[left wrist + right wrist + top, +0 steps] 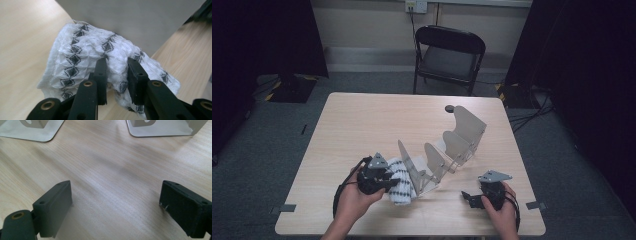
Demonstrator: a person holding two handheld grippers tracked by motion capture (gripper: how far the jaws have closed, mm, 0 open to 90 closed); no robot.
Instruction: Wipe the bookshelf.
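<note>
A white cloth (402, 189) with rows of black diamond marks lies bunched at the near left end of a grey metal rack (458, 142) of upright plates. My left gripper (395, 181) is shut on the cloth (80, 52): in the left gripper view a fold of it is pinched between the two black jaws of the left gripper (117, 67), just in front of a grey plate (130, 20). My right gripper (468, 197) sits low over the table at the near right. In the right gripper view, the right gripper (116, 195) has its jaws wide apart over bare wood.
The light wooden table (362, 125) bears a small dark disc (449, 108) near its far edge. A black folding chair (449, 50) stands behind the table. Two flat feet of the rack (32, 131) (162, 128) lie ahead of my right gripper.
</note>
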